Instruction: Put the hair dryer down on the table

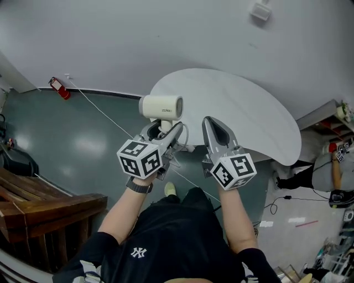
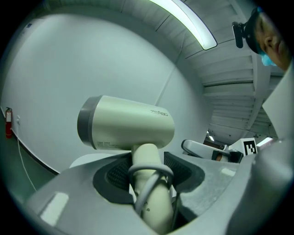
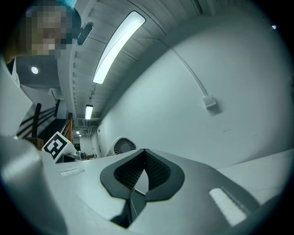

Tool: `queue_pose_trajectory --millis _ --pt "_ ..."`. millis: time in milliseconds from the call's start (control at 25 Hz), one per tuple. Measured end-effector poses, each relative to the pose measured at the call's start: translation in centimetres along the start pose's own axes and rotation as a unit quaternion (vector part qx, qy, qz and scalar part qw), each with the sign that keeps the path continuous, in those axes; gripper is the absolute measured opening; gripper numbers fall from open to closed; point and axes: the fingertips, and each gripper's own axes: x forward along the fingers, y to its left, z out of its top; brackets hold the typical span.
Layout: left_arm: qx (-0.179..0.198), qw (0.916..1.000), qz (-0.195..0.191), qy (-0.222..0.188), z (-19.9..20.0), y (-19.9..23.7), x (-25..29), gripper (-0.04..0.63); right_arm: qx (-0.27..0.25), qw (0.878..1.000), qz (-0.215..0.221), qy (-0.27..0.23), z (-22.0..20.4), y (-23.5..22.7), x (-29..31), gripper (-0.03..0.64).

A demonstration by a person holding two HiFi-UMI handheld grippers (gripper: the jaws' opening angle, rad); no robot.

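Note:
A cream hair dryer (image 1: 161, 106) with a grey rear band stands upright, barrel level, over the near left edge of the white rounded table (image 1: 243, 105). My left gripper (image 1: 166, 130) is shut on its handle. In the left gripper view the handle (image 2: 150, 193), with a loop of cord round it, sits between the dark pads below the barrel (image 2: 126, 123). My right gripper (image 1: 209, 122) hovers just right of the dryer, jaws together and empty. The right gripper view shows its tips (image 3: 144, 153) meeting, with the dryer's rear grille (image 3: 123, 146) beyond them.
A red fire extinguisher (image 1: 59, 87) leans at the wall on the left, and a white cable (image 1: 105, 113) runs across the green floor. Wooden slats (image 1: 38, 204) lie at the lower left. Cluttered shelves (image 1: 334, 155) stand at the right. A small box (image 1: 260, 11) is mounted on the wall.

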Motion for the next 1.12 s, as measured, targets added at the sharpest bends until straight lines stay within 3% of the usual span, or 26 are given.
queue_pose_trajectory --millis 280,680,1120 --pt "-0.007 0.9997 0.006 0.021 -0.7 3.3 3.9 0.209 0.010 1.000 -0.010 0.008 -0.9 -3.3 3.3 0.023" --pt "-0.018 0.9981 0.030 0.051 -2.1 8.4 11.5 0.209 0.022 0.999 0.008 0.035 -3.1 -9.5 10.3 0.025" --pt "-0.045 0.9923 0.065 0.096 -7.2 13.8 21.1 0.207 0.051 0.994 0.026 0.097 -8.6 -18.5 16.0 0.024"
